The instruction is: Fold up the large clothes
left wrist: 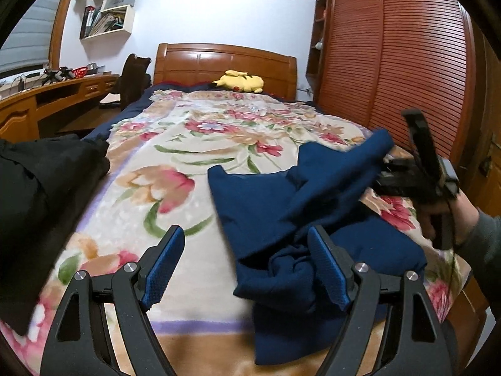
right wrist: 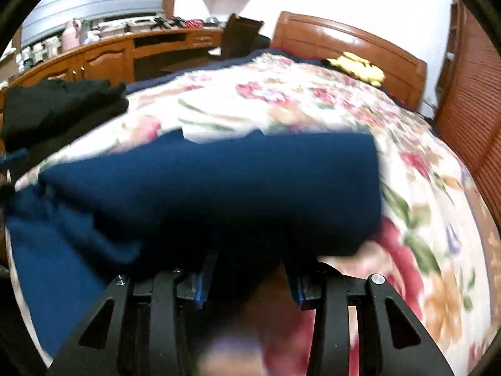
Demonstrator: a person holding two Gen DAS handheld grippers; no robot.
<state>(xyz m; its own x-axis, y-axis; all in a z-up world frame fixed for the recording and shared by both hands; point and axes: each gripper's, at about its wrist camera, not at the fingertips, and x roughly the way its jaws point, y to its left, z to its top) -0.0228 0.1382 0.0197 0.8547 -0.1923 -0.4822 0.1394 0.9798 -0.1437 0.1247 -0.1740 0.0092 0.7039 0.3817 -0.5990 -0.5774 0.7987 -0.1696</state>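
While left tool (left wrist: pixel 247 263) hangs wide open, right tool (right wrist: pixel 249 277), level, grips navy garment (left wrist: pixel 281 206).

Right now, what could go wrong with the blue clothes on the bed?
The right gripper lifts only one part of the blue garment, so the rest may drag and bunch up more. The left gripper is open and holds nothing, so the crumpled near end could stay twisted inside the fold. The black clothes lie close by on the floral blanket and might get swept.
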